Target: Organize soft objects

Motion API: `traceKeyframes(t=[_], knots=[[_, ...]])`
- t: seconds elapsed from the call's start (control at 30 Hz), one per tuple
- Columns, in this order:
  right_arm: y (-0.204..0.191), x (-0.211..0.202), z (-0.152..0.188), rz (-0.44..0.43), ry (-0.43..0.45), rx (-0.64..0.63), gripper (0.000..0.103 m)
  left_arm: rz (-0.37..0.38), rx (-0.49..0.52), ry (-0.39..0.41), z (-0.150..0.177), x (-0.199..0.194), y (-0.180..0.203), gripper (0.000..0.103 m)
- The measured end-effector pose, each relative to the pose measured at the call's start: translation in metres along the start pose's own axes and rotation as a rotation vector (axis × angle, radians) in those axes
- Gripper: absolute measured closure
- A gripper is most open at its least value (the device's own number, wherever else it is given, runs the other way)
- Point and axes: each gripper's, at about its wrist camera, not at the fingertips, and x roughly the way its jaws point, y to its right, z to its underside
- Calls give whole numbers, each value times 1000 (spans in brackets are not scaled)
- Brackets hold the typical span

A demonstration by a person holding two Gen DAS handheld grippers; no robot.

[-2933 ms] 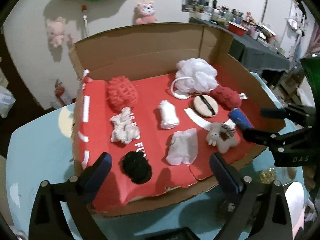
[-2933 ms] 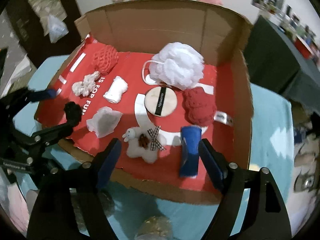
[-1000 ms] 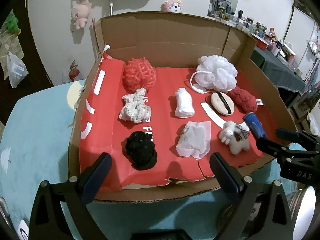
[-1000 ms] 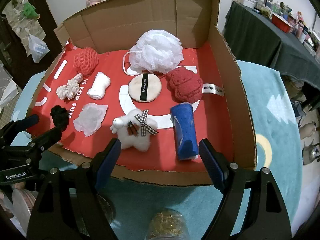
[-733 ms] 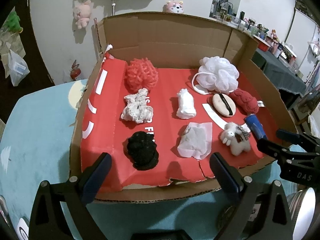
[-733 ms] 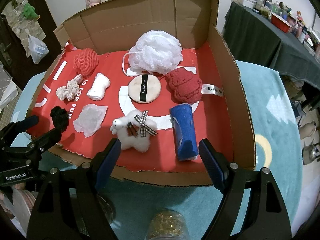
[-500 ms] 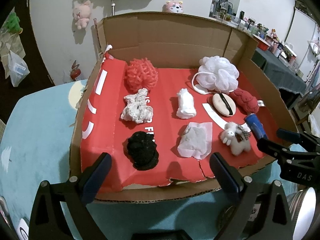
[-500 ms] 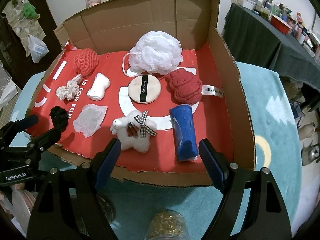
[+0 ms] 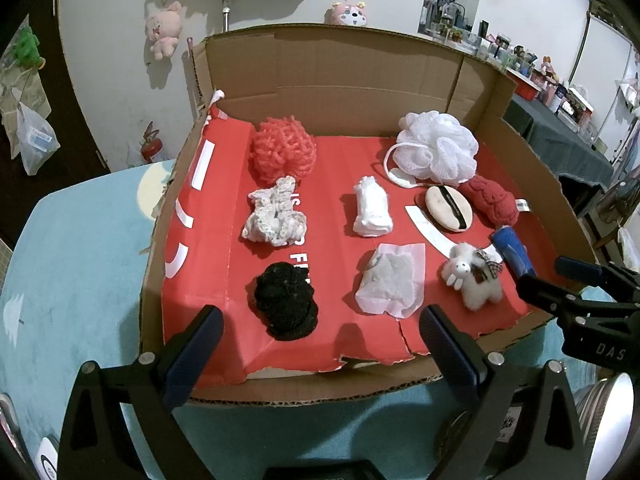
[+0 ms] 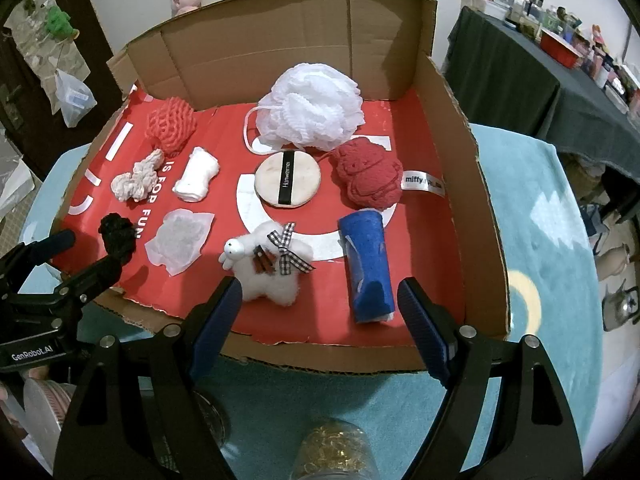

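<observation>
Nothing had moved since before. Both the left gripper [image 9: 320,330] and right gripper [image 10: 320,300] stayed wide open, empty, at six o'clock of the brown cardboard box [image 9: 340,76]. Soft things like the fluffy white toy sheep [image 10: 268,268] and rolled blue cloth [image 10: 366,264] lay untouched inside.

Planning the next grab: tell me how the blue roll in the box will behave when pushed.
The blue roll lies on its side, so it probably rolls sideways if nudged. It looks like rolled cloth: likely light and squashy, perhaps loosening at its white end.
</observation>
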Motion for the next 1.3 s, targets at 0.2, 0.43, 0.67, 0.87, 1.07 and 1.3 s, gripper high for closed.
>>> traceKeyframes(t=[0.2, 0.43, 0.67, 0.87, 1.07, 1.3], knots=[[0, 0, 0, 0, 0, 0, 23, 0, 0, 0, 0, 0, 0, 3], [0, 0, 0, 1, 2, 1, 23, 1, -1, -1, 0, 0, 0, 3], [0, -1, 0, 3, 3, 0, 23, 7, -4, -1, 0, 0, 0, 3], [0, -1, 0, 8, 6, -3, 23, 18, -11, -3, 0, 0, -2, 3], [-1, -1, 1, 5, 7, -7, 23, 35, -20, 3, 1, -2, -2, 3], [0, -18, 0, 16, 65, -15, 23, 27, -28, 101, 0, -36, -8, 3]])
